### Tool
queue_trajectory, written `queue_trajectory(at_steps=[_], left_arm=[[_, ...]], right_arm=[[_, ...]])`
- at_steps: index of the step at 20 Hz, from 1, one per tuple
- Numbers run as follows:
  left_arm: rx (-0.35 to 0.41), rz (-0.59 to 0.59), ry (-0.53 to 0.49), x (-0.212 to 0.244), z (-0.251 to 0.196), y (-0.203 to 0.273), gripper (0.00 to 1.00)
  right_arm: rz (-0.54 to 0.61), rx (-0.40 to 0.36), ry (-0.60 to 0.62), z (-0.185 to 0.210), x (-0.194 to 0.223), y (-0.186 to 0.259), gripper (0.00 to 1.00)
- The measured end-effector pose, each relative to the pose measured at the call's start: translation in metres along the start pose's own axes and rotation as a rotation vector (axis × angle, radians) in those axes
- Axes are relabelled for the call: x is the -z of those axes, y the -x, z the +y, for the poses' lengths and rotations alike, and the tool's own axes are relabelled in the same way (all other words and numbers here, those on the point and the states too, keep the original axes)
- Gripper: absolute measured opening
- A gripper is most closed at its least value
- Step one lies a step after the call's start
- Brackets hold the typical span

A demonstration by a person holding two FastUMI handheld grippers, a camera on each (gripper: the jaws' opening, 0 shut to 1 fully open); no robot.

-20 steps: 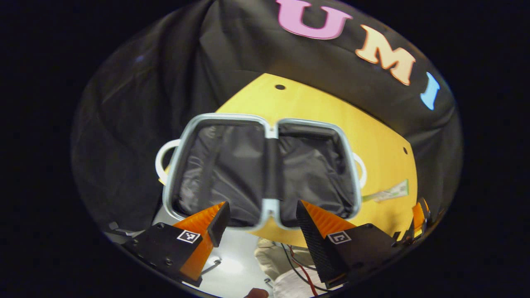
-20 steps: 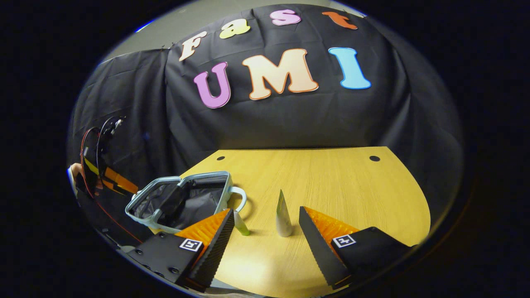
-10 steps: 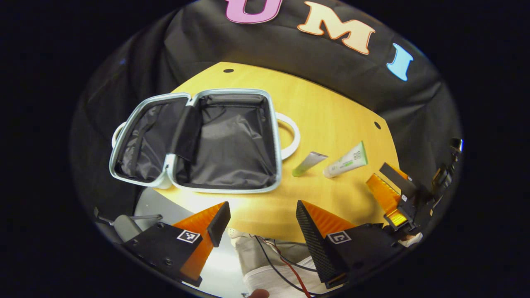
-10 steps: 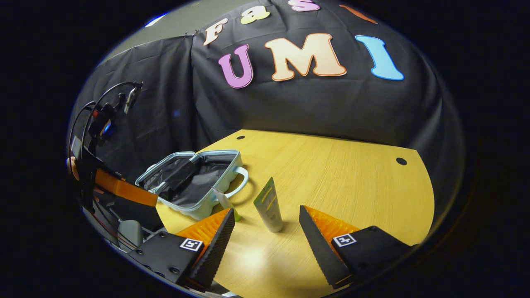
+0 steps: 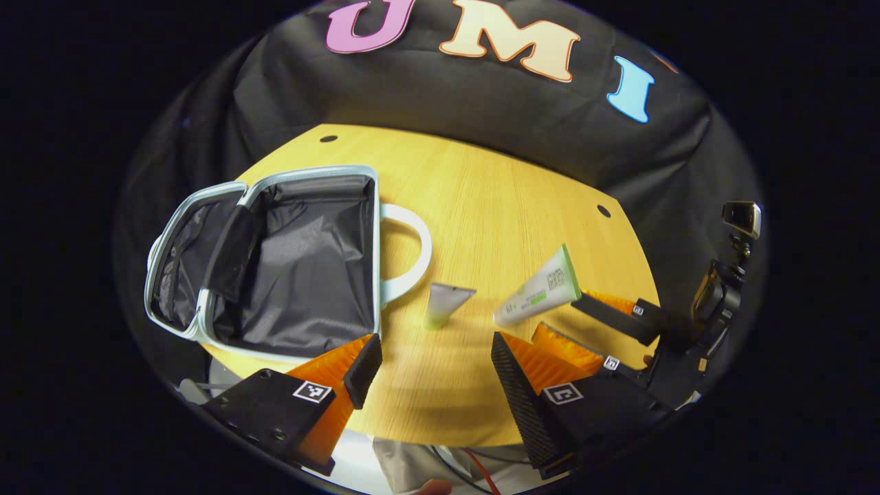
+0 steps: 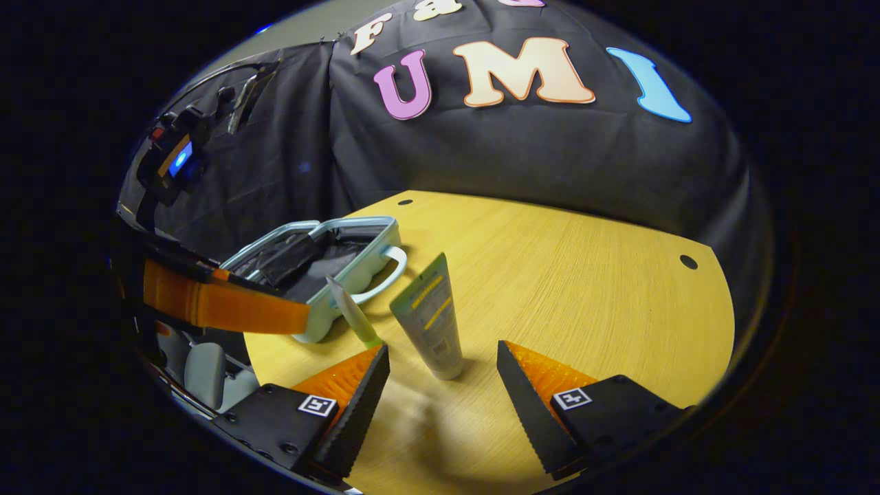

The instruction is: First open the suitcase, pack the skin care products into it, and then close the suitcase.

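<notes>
- Two tubes lie on the wooden tabletop [image 5: 481, 206] beside the suitcase [image 5: 275, 261]: a small tube [image 5: 443, 302] near its looped handle [image 5: 412, 254], then a bigger tube [image 5: 540, 295].
- Suitcase lies open flat, pale hard rim, crinkled dark lining.
- Left tongs [image 5: 430, 364] spread, empty.
- Right tongs [image 6: 443, 378] spread around the bigger tube's cap end, not touching.

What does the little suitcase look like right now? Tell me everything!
The suitcase is small, with a pale blue hard shell and rim, and it lies wide open on the wooden table, near its left edge. Both halves face up, lined with crinkly black fabric, and a black fabric strip joins them at the hinge. Nothing is packed inside yet. A rounded handle sticks out toward the two skin care tubes. No gripper touches it.
</notes>
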State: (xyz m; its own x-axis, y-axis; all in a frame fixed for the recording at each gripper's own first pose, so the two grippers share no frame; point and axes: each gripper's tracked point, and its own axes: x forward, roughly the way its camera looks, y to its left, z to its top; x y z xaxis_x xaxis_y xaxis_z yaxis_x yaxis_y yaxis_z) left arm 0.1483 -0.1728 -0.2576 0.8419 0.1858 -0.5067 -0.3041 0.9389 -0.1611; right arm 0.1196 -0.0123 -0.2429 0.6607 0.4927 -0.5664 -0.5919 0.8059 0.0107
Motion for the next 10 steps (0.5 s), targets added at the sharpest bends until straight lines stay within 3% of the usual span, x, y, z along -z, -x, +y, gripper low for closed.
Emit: queue_trajectory(at_steps=[1, 2, 4, 5, 6, 10], left_arm=[[0.009, -0.024, 0.0, -0.002, -0.003, -0.01, 0.95], [-0.001, -0.049, -0.003, -0.004, 0.0, -0.019, 0.95], [-0.02, -0.083, -0.012, -0.005, 0.005, -0.034, 0.95], [-0.018, -0.08, -0.014, -0.003, 0.004, -0.042, 0.95], [-0.012, -0.098, -0.02, -0.004, 0.003, -0.049, 0.95], [-0.025, -0.133, -0.041, -0.007, -0.003, -0.071, 0.91]], right_arm=[[0.011, -0.003, -0.005, 0.0, 0.006, -0.004, 0.93], [0.016, -0.004, -0.01, -0.001, 0.01, -0.007, 0.98], [0.019, -0.012, -0.017, 0.0, 0.013, -0.015, 0.98], [0.019, -0.016, -0.019, 0.001, 0.015, -0.018, 0.94], [0.015, -0.02, -0.021, 0.001, 0.016, -0.023, 0.98], [0.015, -0.039, -0.035, 0.003, 0.017, -0.043, 0.98]])
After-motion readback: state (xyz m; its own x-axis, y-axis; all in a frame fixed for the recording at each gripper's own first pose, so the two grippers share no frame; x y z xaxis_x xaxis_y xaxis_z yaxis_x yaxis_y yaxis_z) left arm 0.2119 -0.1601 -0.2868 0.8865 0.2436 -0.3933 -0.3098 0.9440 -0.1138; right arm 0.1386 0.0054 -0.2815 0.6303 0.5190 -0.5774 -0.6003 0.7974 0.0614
